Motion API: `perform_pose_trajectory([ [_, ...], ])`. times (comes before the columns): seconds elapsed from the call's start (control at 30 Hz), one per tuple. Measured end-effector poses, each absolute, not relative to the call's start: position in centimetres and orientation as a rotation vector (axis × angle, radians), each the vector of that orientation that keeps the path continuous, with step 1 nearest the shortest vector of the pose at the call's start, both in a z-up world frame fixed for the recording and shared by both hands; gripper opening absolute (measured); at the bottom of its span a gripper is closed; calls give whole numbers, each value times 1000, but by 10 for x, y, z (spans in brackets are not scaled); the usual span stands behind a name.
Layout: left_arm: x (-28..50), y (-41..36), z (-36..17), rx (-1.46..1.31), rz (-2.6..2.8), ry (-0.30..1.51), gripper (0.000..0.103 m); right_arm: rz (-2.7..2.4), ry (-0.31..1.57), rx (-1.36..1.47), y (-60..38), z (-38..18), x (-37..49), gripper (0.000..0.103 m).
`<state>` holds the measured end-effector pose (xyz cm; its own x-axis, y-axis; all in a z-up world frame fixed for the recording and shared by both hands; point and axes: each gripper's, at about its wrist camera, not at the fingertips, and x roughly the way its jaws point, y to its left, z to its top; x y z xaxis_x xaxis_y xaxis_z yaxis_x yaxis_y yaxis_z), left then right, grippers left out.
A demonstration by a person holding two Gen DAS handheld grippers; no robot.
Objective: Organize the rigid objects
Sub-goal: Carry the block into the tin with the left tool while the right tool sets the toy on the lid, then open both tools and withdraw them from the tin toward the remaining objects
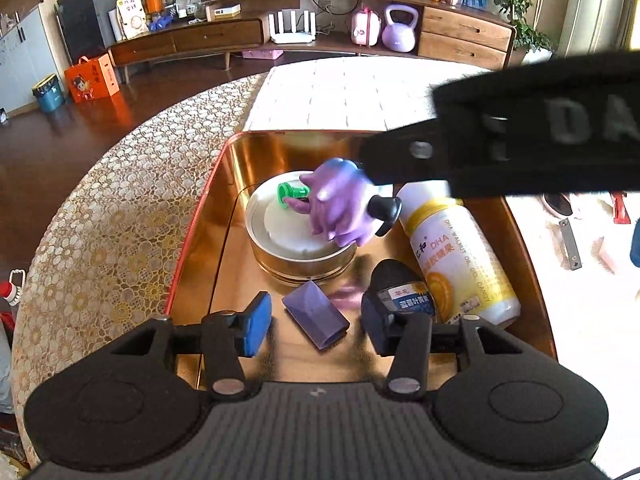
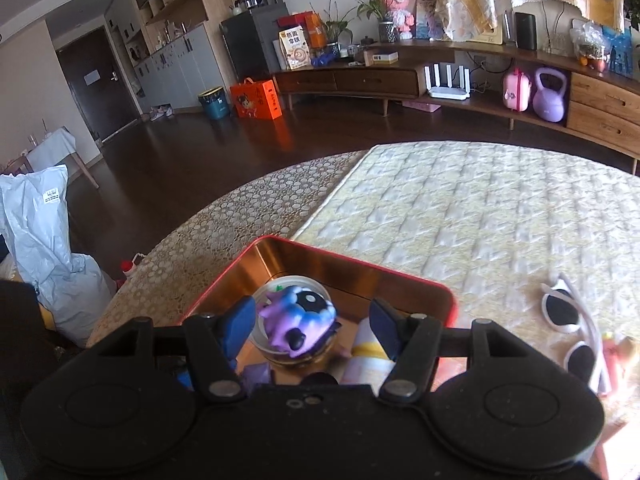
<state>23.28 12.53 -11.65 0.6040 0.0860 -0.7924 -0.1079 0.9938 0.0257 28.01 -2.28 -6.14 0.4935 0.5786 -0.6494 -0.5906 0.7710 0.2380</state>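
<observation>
A red tin box (image 1: 188, 264) with a gold inside holds the objects. A purple block (image 1: 316, 316) lies on its floor between the blue pads of my left gripper (image 1: 316, 326), which is open and not touching it. A round tin with a white lid (image 1: 288, 236) carries a small green piece (image 1: 290, 192) and a purple toy figure (image 1: 340, 200). One black fingertip (image 1: 385, 209) of the right gripper rests beside the toy. In the right wrist view the purple toy (image 2: 296, 322) sits between the spread fingers of my right gripper (image 2: 312, 330), which is open. A white bottle with a yellow label (image 1: 460, 256) lies along the box's right side.
A dark container with a blue label (image 1: 400, 292) sits by the left gripper's right pad. White sunglasses (image 2: 568, 332) lie on the quilted runner (image 2: 460, 208) to the right of the box. A lace cloth (image 1: 100, 220) covers the round table, whose edge curves away on the left.
</observation>
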Motion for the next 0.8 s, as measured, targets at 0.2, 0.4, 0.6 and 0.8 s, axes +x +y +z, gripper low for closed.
perform_pose_trajectory([
  [0.2, 223, 123, -105, -14, 123, 889, 63, 709, 767, 6, -44, -50, 265, 64],
  [0.4, 213, 111, -91, 4, 108, 863, 63, 711, 739, 24, -71, -36, 248, 69],
  [0.6, 201, 96, -74, -9, 81, 835, 63, 691, 717, 34, -96, -25, 234, 70],
  [0.8, 188, 77, -56, -25, 42, 800, 63, 677, 684, 40, -120, -13, 216, 73],
])
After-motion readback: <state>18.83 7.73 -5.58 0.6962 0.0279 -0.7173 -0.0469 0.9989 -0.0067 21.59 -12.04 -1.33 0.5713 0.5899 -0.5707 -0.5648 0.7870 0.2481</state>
